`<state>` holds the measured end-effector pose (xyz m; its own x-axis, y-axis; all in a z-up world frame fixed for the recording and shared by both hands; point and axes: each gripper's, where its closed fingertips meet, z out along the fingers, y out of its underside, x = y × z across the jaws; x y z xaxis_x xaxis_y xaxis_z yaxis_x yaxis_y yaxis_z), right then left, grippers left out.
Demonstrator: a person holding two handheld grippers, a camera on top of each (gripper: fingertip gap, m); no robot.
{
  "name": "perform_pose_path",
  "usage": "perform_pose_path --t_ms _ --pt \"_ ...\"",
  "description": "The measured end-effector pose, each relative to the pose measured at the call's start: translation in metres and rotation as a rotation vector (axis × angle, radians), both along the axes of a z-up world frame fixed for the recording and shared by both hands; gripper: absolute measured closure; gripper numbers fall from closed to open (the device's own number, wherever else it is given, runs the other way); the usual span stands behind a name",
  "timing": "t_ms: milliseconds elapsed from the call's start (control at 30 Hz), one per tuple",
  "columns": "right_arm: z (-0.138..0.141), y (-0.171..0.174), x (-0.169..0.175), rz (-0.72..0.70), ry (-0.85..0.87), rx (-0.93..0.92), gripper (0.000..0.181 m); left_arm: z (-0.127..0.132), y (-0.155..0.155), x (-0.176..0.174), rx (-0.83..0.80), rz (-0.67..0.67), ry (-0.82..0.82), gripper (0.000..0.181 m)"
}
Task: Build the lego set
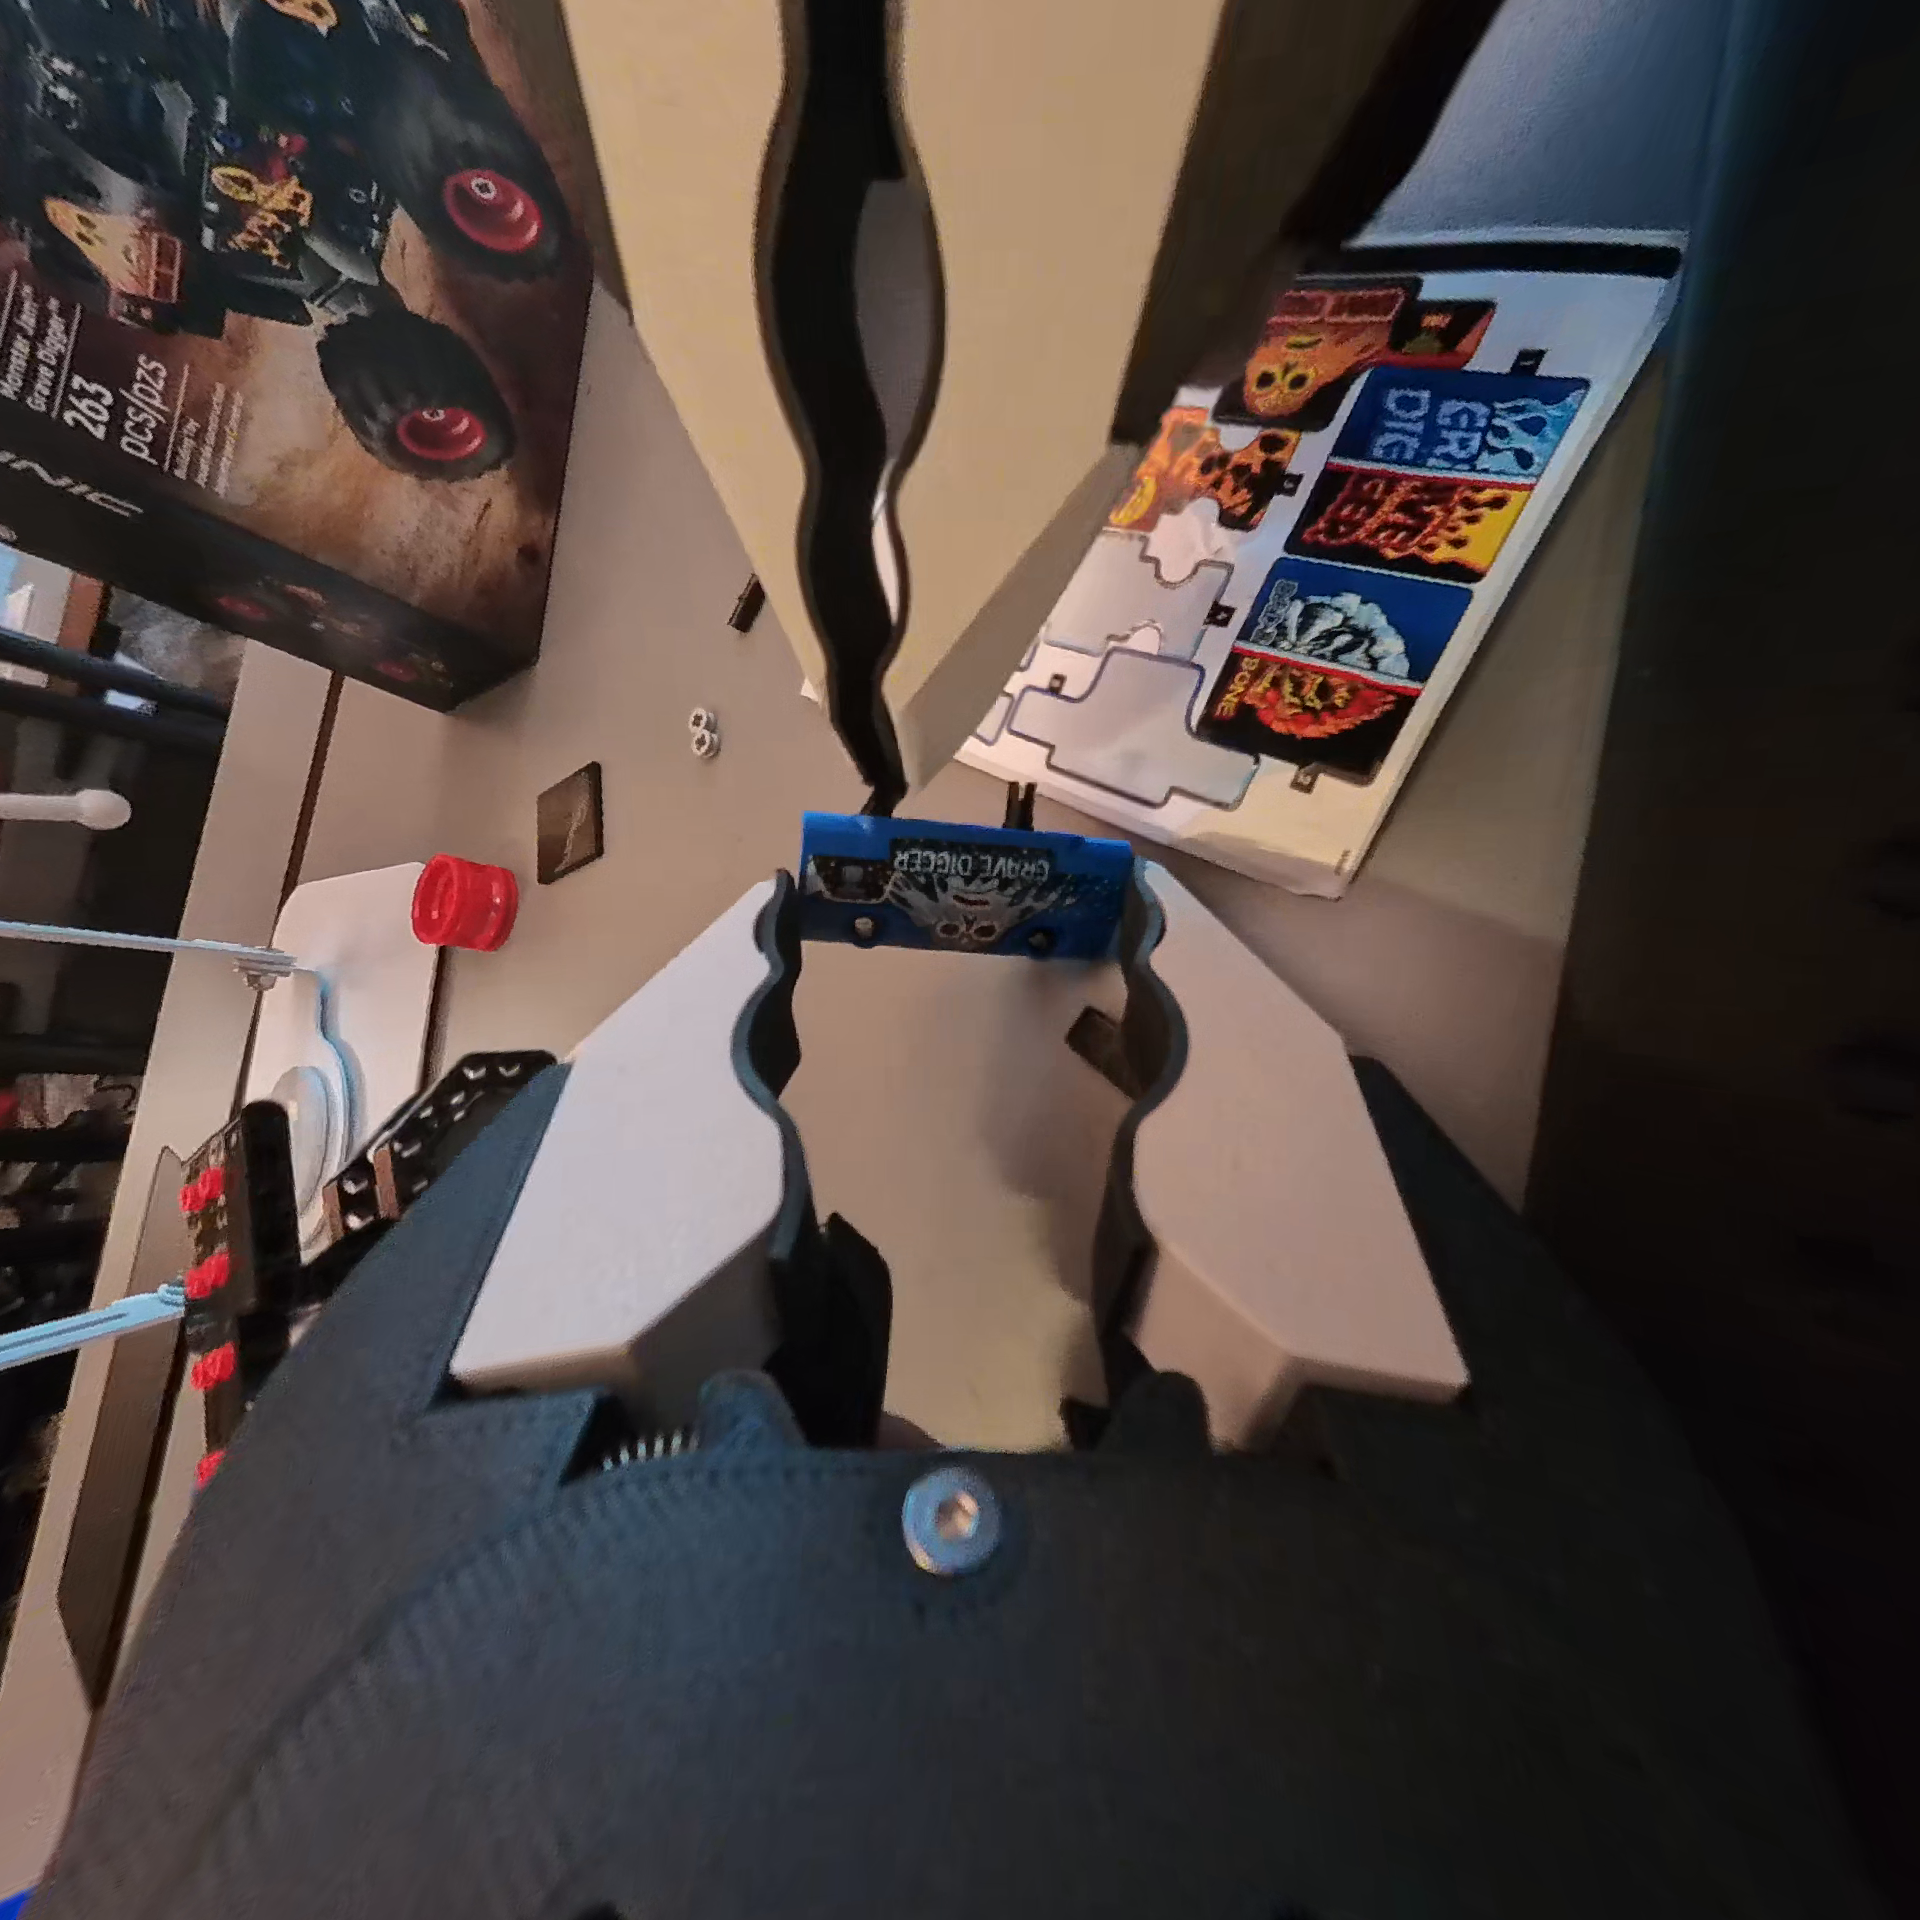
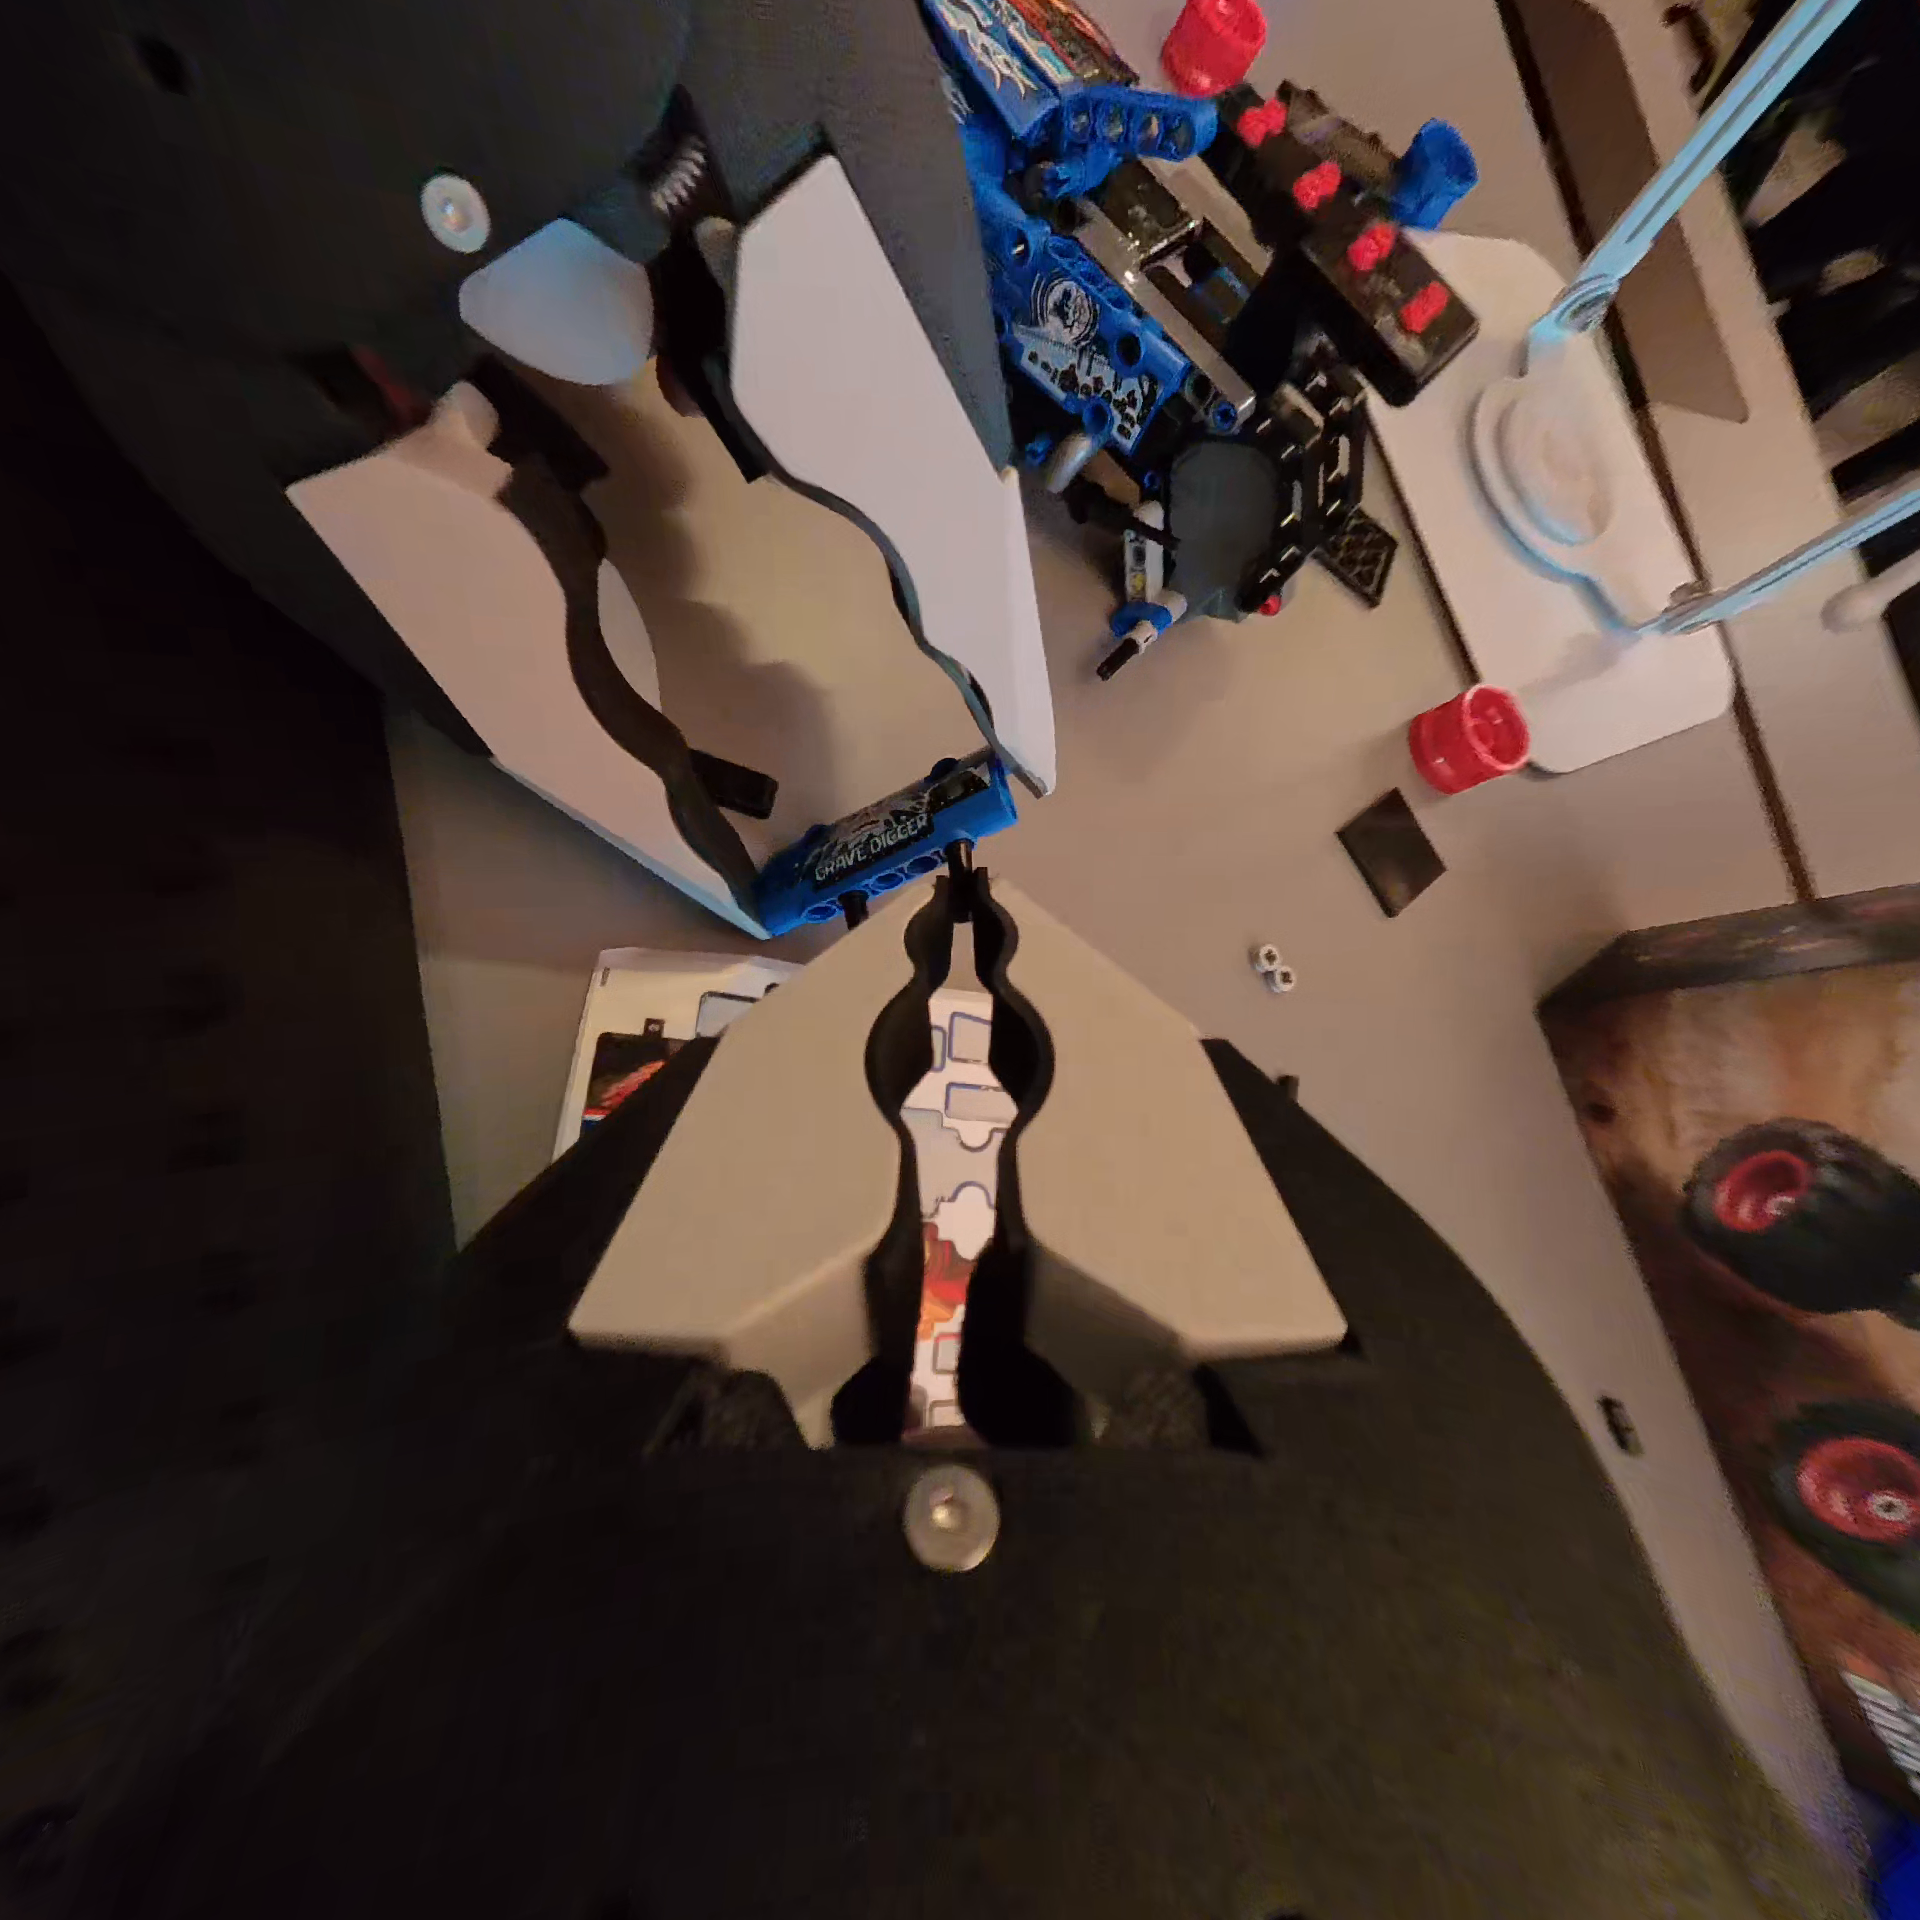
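My left gripper (image 1: 961, 906) is shut on a short blue beam (image 1: 961, 883) with a sticker on its face, gripped by its two ends above the table. It also shows in the right wrist view (image 2: 881, 831), holding the blue beam (image 2: 883, 844). My right gripper (image 2: 961, 896) is shut on a small black pin (image 2: 958, 862) whose far end meets the beam's edge. In the left wrist view the right gripper (image 1: 883, 784) comes down from the top onto the beam. A second black pin (image 1: 1021, 802) sticks out of the beam beside it.
The partly built blue and black truck (image 2: 1143, 312) lies on the table behind the left gripper. A red wheel hub (image 2: 1467, 740), a black tile (image 2: 1390, 852) and two small grey bushes (image 2: 1275, 968) lie loose. The sticker sheet (image 1: 1299, 571) and the set's box (image 1: 291, 312) flank the grippers. Less than 4 cm separates the two grippers' tips.
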<state>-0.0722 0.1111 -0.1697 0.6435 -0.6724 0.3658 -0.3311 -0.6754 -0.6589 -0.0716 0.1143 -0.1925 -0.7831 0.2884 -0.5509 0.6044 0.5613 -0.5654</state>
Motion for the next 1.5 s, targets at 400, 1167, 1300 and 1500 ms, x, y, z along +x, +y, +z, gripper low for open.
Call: perform_pose_path --t_ms 400,1167,1300,1500 --pt "0.0 -0.005 -0.007 0.006 0.37 0.463 0.18 0.006 -0.004 0.002 0.012 -0.049 -0.259 0.12" --pt "-0.04 -0.028 -0.028 0.054 0.404 0.18 0.169 -0.008 0.0 -0.007 0.161 -0.084 0.17 0.12" --pt "-0.04 -0.03 -0.027 0.052 0.352 0.191 0.177 -0.008 -0.001 -0.007 0.157 -0.087 0.195 0.12" --pt "-0.034 -0.028 -0.025 0.046 0.336 0.255 0.179 -0.009 -0.002 -0.009 0.165 -0.094 0.232 0.119"
